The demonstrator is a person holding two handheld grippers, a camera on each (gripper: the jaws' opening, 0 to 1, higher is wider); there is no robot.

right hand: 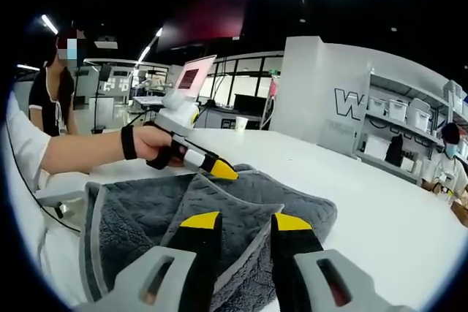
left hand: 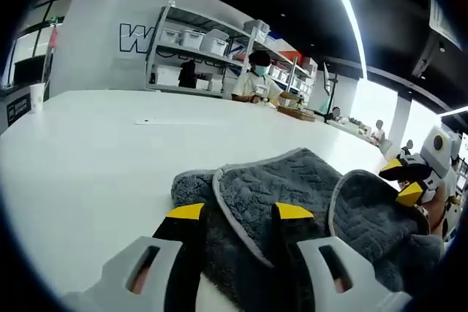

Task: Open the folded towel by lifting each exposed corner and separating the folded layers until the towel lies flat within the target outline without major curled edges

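Between my left gripper's parted jaws I had a folded layer of the grey towel, not clamped. Right gripper also sat unclenched over a towel corner on the white table. Beyond: shelving, a seated person.
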